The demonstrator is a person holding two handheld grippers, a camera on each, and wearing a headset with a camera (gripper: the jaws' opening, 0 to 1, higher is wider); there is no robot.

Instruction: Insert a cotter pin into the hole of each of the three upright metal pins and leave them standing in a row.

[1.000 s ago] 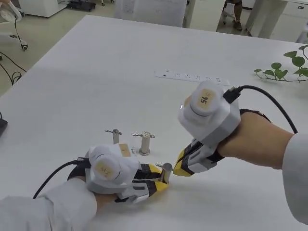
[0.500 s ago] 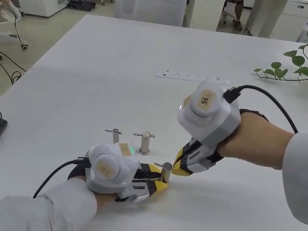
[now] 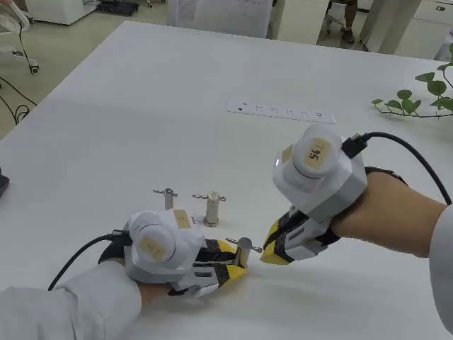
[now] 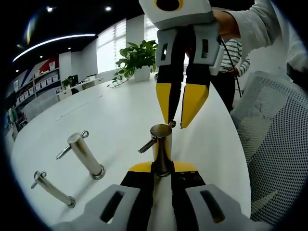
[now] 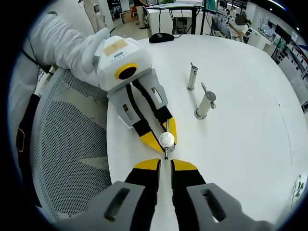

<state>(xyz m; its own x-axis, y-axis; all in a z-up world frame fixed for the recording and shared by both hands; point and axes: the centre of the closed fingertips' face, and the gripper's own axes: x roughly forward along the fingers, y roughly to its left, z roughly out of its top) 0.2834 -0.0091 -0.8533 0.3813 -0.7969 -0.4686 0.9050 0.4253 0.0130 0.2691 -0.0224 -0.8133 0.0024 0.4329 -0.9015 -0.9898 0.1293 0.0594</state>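
At the lower centre of the head view, my left gripper (image 3: 237, 261) is clenched on the lower part of an upright metal pin (image 3: 244, 249), which stands on the white table (image 3: 177, 99) with a cotter pin (image 3: 233, 242) lying crosswise through its top. Just to its right, my right gripper (image 3: 267, 256) has its yellow tips nearly together about the near end of that cotter pin; whether they pinch it I cannot tell. Up and to the left stand a thin pin (image 3: 168, 199) and a thicker pin (image 3: 211, 210), side by side, each with a cotter pin across its head.
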